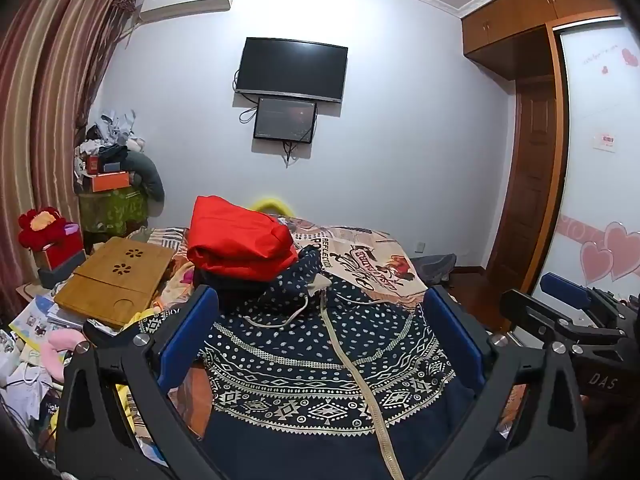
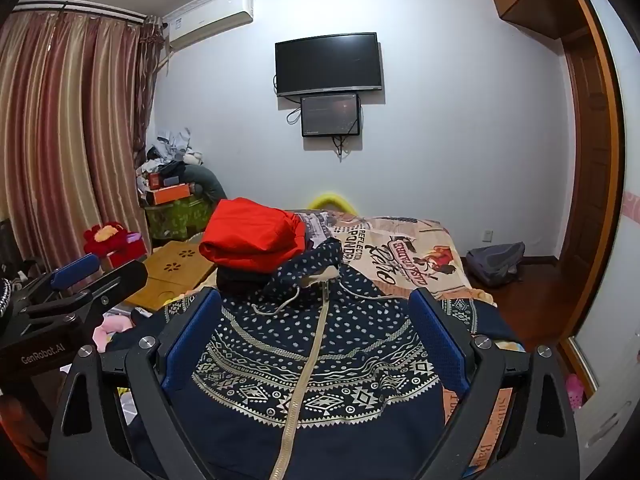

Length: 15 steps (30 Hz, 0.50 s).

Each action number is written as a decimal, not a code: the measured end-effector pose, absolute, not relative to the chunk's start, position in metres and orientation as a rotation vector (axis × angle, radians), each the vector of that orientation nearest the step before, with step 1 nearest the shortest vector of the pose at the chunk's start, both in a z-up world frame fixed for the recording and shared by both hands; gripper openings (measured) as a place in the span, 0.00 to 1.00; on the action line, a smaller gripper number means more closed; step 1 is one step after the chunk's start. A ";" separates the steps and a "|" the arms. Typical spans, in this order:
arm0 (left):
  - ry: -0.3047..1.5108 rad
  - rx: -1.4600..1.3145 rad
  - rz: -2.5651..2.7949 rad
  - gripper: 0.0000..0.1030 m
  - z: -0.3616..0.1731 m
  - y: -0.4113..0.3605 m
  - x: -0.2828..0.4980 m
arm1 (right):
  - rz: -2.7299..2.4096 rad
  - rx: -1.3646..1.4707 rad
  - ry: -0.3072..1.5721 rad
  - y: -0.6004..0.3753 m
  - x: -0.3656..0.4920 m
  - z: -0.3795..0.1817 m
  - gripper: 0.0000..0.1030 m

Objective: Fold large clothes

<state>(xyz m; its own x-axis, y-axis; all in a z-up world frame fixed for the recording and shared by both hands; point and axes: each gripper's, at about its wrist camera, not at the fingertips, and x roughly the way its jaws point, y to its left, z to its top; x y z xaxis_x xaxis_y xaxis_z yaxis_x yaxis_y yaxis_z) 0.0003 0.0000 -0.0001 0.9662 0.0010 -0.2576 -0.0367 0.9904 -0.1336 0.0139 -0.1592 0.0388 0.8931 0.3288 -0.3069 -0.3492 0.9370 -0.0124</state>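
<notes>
Navy patterned zip hoodie (image 1: 320,360) lies spread on the bed (image 1: 384,264). Left gripper (image 1: 320,344) and right gripper (image 2: 316,344) hover over it, jaws wide, empty. Folded red garment (image 1: 240,236) sits beyond the hood; bamboo lap desk (image 1: 116,280) lies left.

A pale bluish-white wall (image 1: 400,120) carries a dark flat television (image 1: 291,69) with a smaller screen (image 1: 285,120) mounted just beneath it, cables dangling. An air conditioner (image 1: 188,0) sits high near striped reddish curtains (image 1: 44,92). Wooden wardrobe cabinets (image 1: 516,8) and a brown door (image 1: 532,184) stand at right over dark wooden floor (image 2: 532,304).
</notes>
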 end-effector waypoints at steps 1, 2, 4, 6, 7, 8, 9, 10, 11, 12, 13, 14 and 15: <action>0.260 -0.137 0.017 1.00 0.000 0.000 0.000 | 0.352 -0.068 0.306 -0.159 0.014 0.038 0.91; 0.260 -0.138 0.019 1.00 0.000 0.000 0.000 | 0.352 -0.069 0.306 -0.159 0.014 0.038 0.91; 0.260 -0.137 0.021 1.00 0.000 0.000 0.001 | 0.352 -0.069 0.308 -0.158 0.013 0.038 0.91; 0.259 -0.137 0.023 1.00 -0.003 0.000 0.003 | 0.353 -0.069 0.309 -0.157 0.014 0.036 0.91; 0.259 -0.137 0.025 1.00 -0.003 0.000 0.003 | 0.353 -0.069 0.309 -0.157 0.014 0.037 0.91; 0.260 -0.137 0.025 1.00 -0.004 0.000 0.004 | 0.353 -0.069 0.309 -0.157 0.014 0.036 0.91; 0.260 -0.138 0.026 1.00 -0.004 0.000 0.004 | 0.354 -0.069 0.310 -0.157 0.014 0.036 0.91; 0.260 -0.138 0.027 1.00 -0.005 0.001 0.005 | 0.355 -0.069 0.311 -0.156 0.014 0.037 0.91; 0.261 -0.138 0.027 1.00 -0.005 0.001 0.006 | 0.355 -0.069 0.312 -0.156 0.014 0.036 0.91; 0.261 -0.136 0.025 1.00 0.000 0.001 -0.003 | 0.355 -0.070 0.312 -0.156 0.014 0.036 0.91; 0.261 -0.136 0.026 1.00 0.000 0.001 -0.004 | 0.356 -0.070 0.312 -0.156 0.014 0.036 0.91; 0.261 -0.136 0.026 1.00 -0.002 0.000 -0.003 | 0.356 -0.069 0.312 -0.156 0.014 0.036 0.91; 0.262 -0.136 0.026 1.00 -0.002 0.000 -0.002 | 0.357 -0.069 0.313 -0.156 0.014 0.036 0.91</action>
<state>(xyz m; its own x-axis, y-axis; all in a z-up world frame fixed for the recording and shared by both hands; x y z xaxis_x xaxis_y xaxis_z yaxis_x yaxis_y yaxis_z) -0.0022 0.0001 -0.0024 0.9656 0.0075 -0.2599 -0.0429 0.9905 -0.1307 0.0142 -0.1558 0.0359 0.8895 0.3332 -0.3127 -0.3543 0.9351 -0.0115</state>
